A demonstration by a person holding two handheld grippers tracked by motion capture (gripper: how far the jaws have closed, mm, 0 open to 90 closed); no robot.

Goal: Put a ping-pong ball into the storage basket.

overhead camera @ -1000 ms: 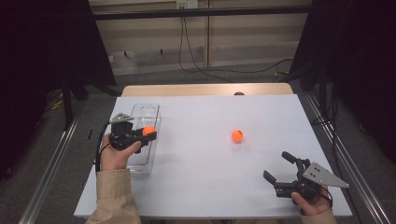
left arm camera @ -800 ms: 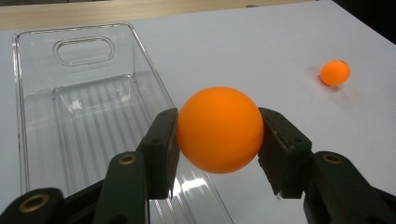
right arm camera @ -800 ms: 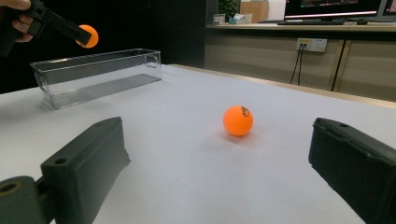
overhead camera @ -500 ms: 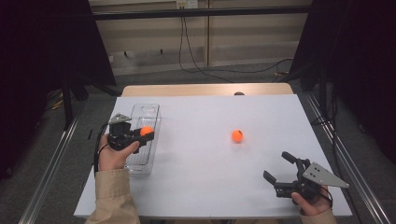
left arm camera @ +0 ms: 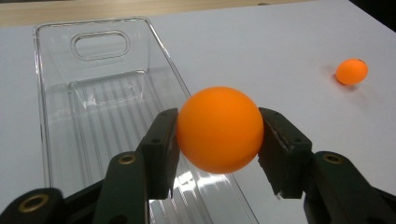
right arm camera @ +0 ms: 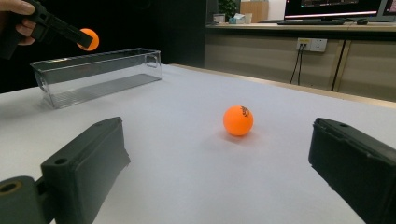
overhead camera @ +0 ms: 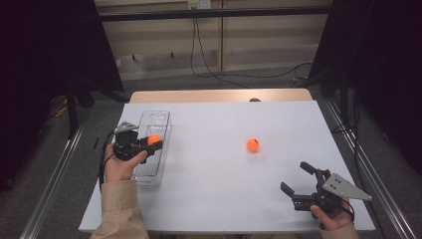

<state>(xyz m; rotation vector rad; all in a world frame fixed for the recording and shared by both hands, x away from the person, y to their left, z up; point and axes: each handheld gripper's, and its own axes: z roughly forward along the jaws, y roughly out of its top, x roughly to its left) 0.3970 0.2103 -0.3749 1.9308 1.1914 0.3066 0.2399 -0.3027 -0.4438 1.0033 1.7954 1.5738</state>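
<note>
My left gripper (overhead camera: 152, 142) is shut on an orange ball (left arm camera: 219, 129) (overhead camera: 155, 140), held above the right side of a clear plastic bin (overhead camera: 152, 149) (left arm camera: 93, 121) at the table's left. The same held ball (right arm camera: 88, 39) hangs over the bin (right arm camera: 93, 74) in the right gripper view. A second orange ball (overhead camera: 253, 145) (right arm camera: 238, 120) (left arm camera: 351, 71) rests on the white table near the middle. My right gripper (overhead camera: 296, 178) (right arm camera: 219, 177) sits low at the front right, jaws wide open and pointed toward that ball, nothing between them.
The white table (overhead camera: 224, 199) stands on a wooden top whose far edge (overhead camera: 219, 95) shows. Cables (overhead camera: 209, 59) lie on the floor beyond. Metal rails (overhead camera: 54, 184) run along both sides of the table.
</note>
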